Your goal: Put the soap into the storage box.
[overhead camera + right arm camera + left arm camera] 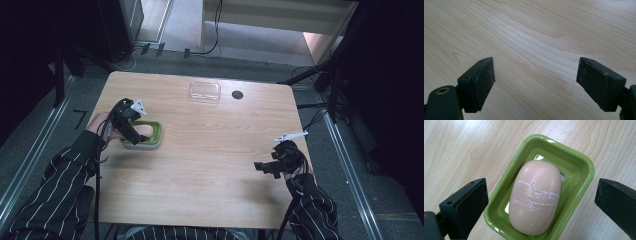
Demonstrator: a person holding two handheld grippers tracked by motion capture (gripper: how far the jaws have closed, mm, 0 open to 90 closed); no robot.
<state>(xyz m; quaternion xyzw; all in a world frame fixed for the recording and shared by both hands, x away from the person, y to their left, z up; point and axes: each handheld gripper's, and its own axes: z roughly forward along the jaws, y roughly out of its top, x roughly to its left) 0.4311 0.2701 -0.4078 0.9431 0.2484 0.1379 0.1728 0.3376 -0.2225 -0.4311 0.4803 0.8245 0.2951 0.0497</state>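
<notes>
Here, at the table's left side, the left gripper hangs released, jaws straddling a green soap dish holding a pink soap bar. A clear lid lies far centre. Near right, the right gripper gapes over bare wood.

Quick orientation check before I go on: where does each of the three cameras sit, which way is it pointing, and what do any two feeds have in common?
High view: above the person's side, looking forward and down on the table; both striped sleeves, left gripper and right gripper show.
Left gripper view: rides the left gripper, looking down between open jaws at soap in a green dish.
Right gripper view: rides the right gripper, open jaws over bare wood.
Shared: high and left gripper views both show the dish.
</notes>
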